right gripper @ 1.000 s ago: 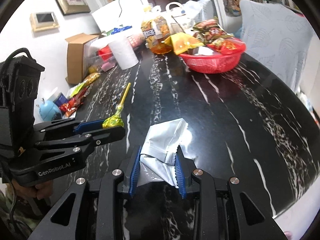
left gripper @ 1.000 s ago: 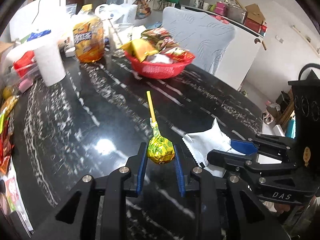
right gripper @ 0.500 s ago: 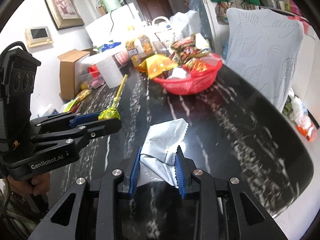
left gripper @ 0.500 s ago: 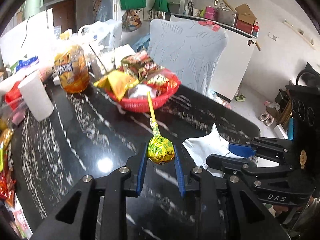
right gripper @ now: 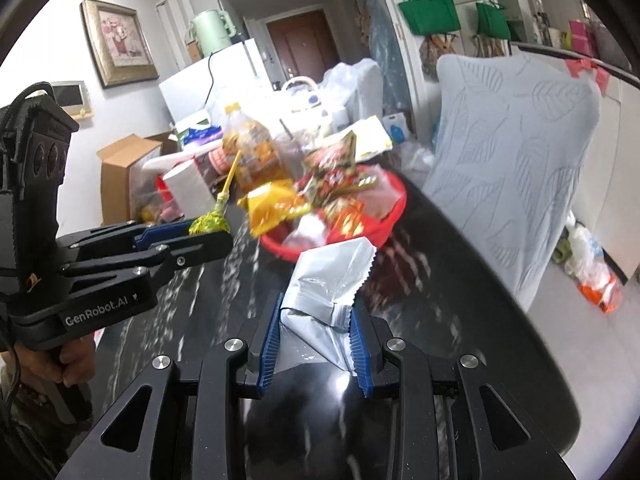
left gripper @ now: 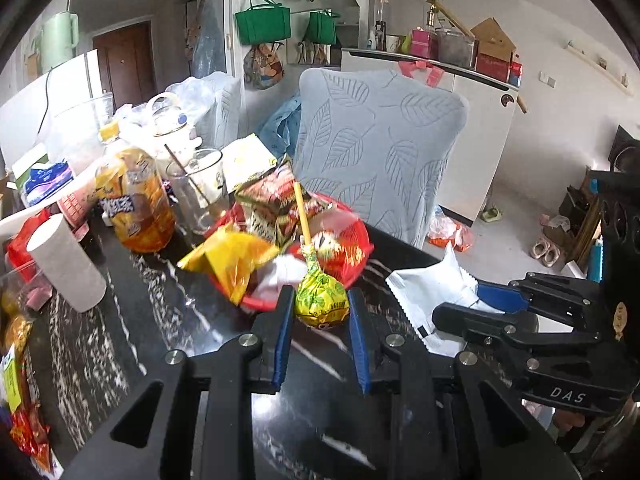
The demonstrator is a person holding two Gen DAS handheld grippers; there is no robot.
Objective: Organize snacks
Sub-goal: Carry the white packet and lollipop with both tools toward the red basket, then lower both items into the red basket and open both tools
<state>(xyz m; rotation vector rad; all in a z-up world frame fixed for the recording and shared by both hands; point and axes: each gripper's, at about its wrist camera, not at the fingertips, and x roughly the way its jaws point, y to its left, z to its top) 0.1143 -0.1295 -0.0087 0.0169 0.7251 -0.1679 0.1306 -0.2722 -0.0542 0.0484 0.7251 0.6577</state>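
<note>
Now: yellow-green wrapped lollipop [left gripper: 320,301], crinkled silver packet [right gripper: 332,276].

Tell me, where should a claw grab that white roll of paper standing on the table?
Grip the paper roll around its round middle, coming level from the open table side nearest the claws. It stands upright, and a red container and bags crowd its far side. The flat top gives little to pinch.
</note>
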